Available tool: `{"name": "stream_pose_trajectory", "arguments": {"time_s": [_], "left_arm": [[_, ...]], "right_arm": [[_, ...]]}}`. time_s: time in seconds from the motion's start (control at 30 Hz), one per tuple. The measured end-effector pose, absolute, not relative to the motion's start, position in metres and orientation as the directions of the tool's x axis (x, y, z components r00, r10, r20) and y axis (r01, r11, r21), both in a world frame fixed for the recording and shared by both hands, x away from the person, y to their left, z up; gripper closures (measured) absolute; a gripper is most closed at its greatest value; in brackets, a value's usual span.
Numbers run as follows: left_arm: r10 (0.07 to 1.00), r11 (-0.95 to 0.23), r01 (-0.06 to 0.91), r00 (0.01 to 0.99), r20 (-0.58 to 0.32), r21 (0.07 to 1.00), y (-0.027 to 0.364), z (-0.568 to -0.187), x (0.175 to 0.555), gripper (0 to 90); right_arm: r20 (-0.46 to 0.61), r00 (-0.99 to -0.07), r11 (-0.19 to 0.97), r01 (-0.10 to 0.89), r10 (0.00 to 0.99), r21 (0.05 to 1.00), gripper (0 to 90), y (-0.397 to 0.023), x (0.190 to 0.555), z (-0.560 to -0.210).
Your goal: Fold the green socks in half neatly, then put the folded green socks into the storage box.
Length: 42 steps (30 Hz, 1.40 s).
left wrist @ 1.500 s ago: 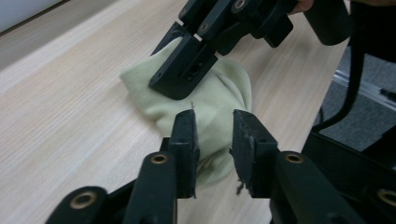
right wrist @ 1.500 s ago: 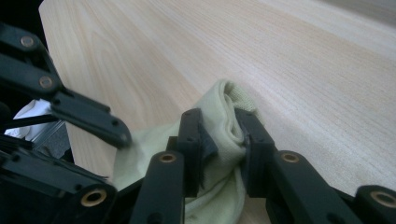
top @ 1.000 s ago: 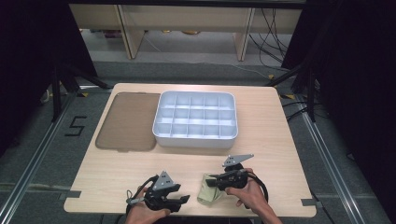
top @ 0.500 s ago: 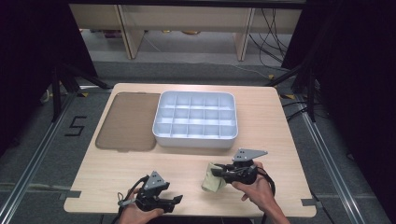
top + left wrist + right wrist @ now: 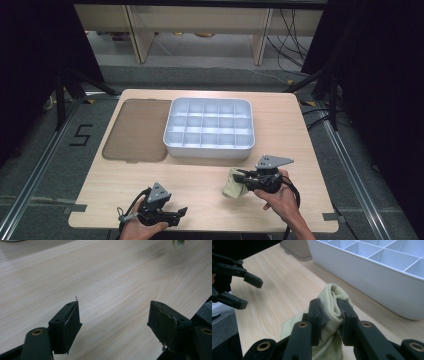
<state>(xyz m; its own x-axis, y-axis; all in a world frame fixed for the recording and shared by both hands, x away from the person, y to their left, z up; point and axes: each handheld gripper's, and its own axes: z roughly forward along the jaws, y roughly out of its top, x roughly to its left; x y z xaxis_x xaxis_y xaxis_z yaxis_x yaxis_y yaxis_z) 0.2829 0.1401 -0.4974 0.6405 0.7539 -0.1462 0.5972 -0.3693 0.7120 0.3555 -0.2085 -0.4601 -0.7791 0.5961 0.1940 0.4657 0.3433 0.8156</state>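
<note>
The lower part of the cloth [image 5: 329, 322] is cut off behind the black jaws in the right gripper view, so its full outline cannot be made out. In the left gripper view a pale object at the top edge is blurred and cropped.

The cloth is pale yellow-green, soft and bunched into folds. The right gripper [image 5: 239, 176] is clamped on a doubled fold of it, both pads pressing the fabric. In the high view the cloth [image 5: 233, 185] hangs from the jaws near the worktop's front edge, right of centre; whether it touches the worktop [image 5: 210, 175] cannot be told.

The left gripper [image 5: 181, 214] sits at the front edge, left of centre, well apart from the cloth. Its jaws have just been opening and stand wide with only bare wood between them.

A white compartment tray [image 5: 210, 131] stands at mid-worktop, just behind the cloth. A brown translucent lid [image 5: 136, 131] lies flat beside the tray's left wall.
</note>
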Motion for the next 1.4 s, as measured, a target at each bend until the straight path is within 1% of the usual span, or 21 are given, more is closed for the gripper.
{"name": "stream_pose_trajectory", "arguments": {"time_s": [0.03,0.17,0.27,0.3,0.4,0.47,0.6,0.63,0.67,0.8,0.83,0.93,0.97,1.03,1.1,1.13,1.23,1.27,1.3,1.37,1.4], "left_arm": [[0.756,-0.365,0.596,0.638,-0.146,0.716,0.141,-0.498,0.283,24.3],[0.768,-0.356,0.599,0.625,-0.141,0.718,0.142,-0.500,0.281,23.5],[0.770,-0.350,0.603,0.621,-0.146,0.717,0.142,-0.501,0.280,23.3],[0.771,-0.357,0.595,0.623,-0.132,0.720,0.142,-0.501,0.280,23.1],[0.752,-0.397,0.583,0.650,-0.112,0.709,0.143,-0.500,0.280,22.6],[0.741,-0.440,0.572,0.666,-0.080,0.692,0.145,-0.500,0.280,21.8],[0.769,-0.367,0.598,0.626,-0.130,0.713,0.142,-0.502,0.279,19.5],[0.770,-0.365,0.597,0.625,-0.129,0.715,0.142,-0.503,0.279,18.5],[0.769,-0.366,0.597,0.626,-0.129,0.714,0.142,-0.503,0.279,17.5],[0.748,-0.393,0.587,0.652,-0.124,0.708,0.143,-0.502,0.279,16.5],[0.760,-0.367,0.589,0.636,-0.132,0.720,0.141,-0.502,0.278,16.4],[0.750,-0.387,0.584,0.649,-0.124,0.713,0.141,-0.501,0.278,16.3],[0.741,-0.411,0.570,0.664,-0.104,0.712,0.142,-0.501,0.280,16.4],[0.748,-0.405,0.578,0.655,-0.107,0.709,0.142,-0.502,0.280,16.4],[0.755,-0.389,0.584,0.645,-0.117,0.712,0.140,-0.504,0.279,16.4],[0.731,-0.432,0.565,0.676,-0.095,0.703,0.142,-0.502,0.280,16.5],[0.751,-0.403,0.573,0.653,-0.100,0.714,0.140,-0.503,0.280,16.5],[0.750,-0.405,0.572,0.654,-0.100,0.713,0.140,-0.503,0.280,16.5],[0.750,-0.405,0.572,0.654,-0.098,0.713,0.140,-0.503,0.280,16.5],[0.748,-0.406,0.571,0.656,-0.099,0.713,0.141,-0.503,0.280,16.6],[0.748,-0.406,0.571,0.656,-0.099,0.713,0.141,-0.503,0.280,16.6]], "right_arm": [[0.178,-0.788,0.345,0.445,0.590,0.827,74.7,-0.209,0.357,-0.460],[0.186,-0.768,0.338,0.468,0.613,0.817,74.7,-0.212,0.356,-0.457],[0.170,-0.767,0.340,0.458,0.619,0.821,74.7,-0.215,0.358,-0.456],[0.147,-0.768,0.343,0.438,0.624,0.831,74.7,-0.217,0.360,-0.454],[0.165,-0.753,0.328,0.459,0.638,0.826,74.7,-0.217,0.361,-0.450],[0.151,-0.752,0.327,0.446,0.642,0.833,74.7,-0.218,0.364,-0.448],[0.125,-0.757,0.330,0.419,0.641,0.846,74.6,-0.221,0.373,-0.441],[0.132,-0.741,0.322,0.436,0.658,0.840,74.6,-0.222,0.372,-0.439],[0.110,-0.741,0.326,0.417,0.662,0.848,74.7,-0.223,0.375,-0.437],[0.111,-0.735,0.307,0.410,0.669,0.859,74.6,-0.225,0.381,-0.430],[0.099,-0.742,0.312,0.395,0.663,0.864,74.6,-0.226,0.383,-0.428],[0.092,-0.737,0.320,0.398,0.669,0.860,74.7,-0.226,0.383,-0.422],[0.077,-0.734,0.315,0.381,0.675,0.869,74.6,-0.225,0.385,-0.417],[0.064,-0.748,0.322,0.360,0.660,0.876,74.6,-0.224,0.389,-0.414],[0.076,-0.734,0.316,0.381,0.675,0.869,74.6,-0.224,0.388,-0.412],[0.070,-0.737,0.310,0.367,0.672,0.877,74.6,-0.223,0.391,-0.409],[0.045,-0.738,0.319,0.345,0.673,0.883,74.6,-0.224,0.396,-0.405],[0.068,-0.738,0.304,0.358,0.672,0.883,74.6,-0.222,0.396,-0.405],[0.045,-0.739,0.319,0.344,0.672,0.883,74.6,-0.223,0.398,-0.403],[0.064,-0.727,0.295,0.356,0.684,0.887,74.6,-0.221,0.398,-0.403],[0.056,-0.736,0.311,0.352,0.675,0.883,74.6,-0.221,0.400,-0.401]]}}
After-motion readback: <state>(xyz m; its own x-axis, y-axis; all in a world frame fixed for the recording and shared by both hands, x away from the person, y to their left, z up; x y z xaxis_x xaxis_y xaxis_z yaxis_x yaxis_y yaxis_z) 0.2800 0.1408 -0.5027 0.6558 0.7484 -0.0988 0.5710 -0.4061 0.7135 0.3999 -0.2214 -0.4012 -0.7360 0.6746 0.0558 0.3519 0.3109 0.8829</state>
